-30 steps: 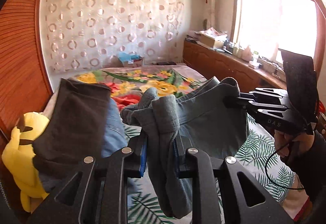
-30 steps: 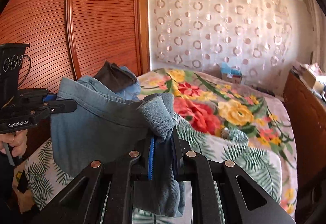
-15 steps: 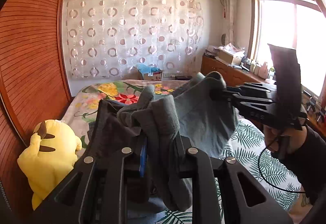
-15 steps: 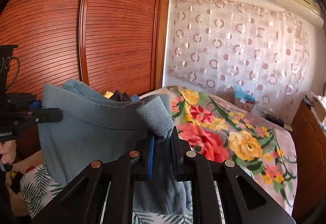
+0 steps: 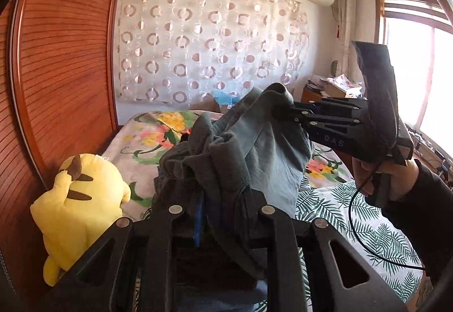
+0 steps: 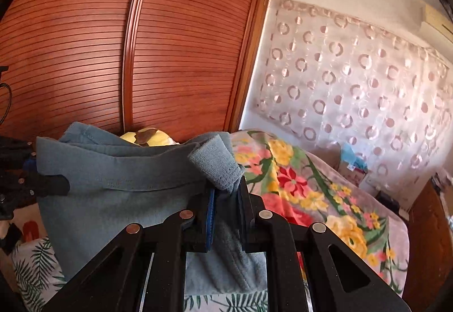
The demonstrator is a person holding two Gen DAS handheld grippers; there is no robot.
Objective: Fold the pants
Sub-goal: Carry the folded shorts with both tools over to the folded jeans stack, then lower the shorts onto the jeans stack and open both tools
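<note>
The grey-blue pants [image 5: 271, 159] hang in the air between both grippers, above the bed. My left gripper [image 5: 223, 198] is shut on one bunched end of the waistband. My right gripper [image 6: 226, 193] is shut on the other end, and it shows in the left wrist view [image 5: 283, 110] pinching the cloth at upper right. In the right wrist view the pants [image 6: 113, 193] stretch left to the left gripper [image 6: 61, 186] at the frame edge. The legs hang below, mostly hidden.
A bed with a floral blanket [image 6: 311, 198] and a leaf-print sheet [image 5: 354, 215] lies below. A yellow plush toy [image 5: 76, 207] sits by the red-brown wardrobe doors [image 6: 141, 57]. A patterned curtain [image 5: 212, 42] hangs behind, with a window and cluttered counter [image 5: 339, 85] at right.
Both grippers have risen and tilted upward with the pants, lifting them off the bed. The grip on each end is unchanged.
</note>
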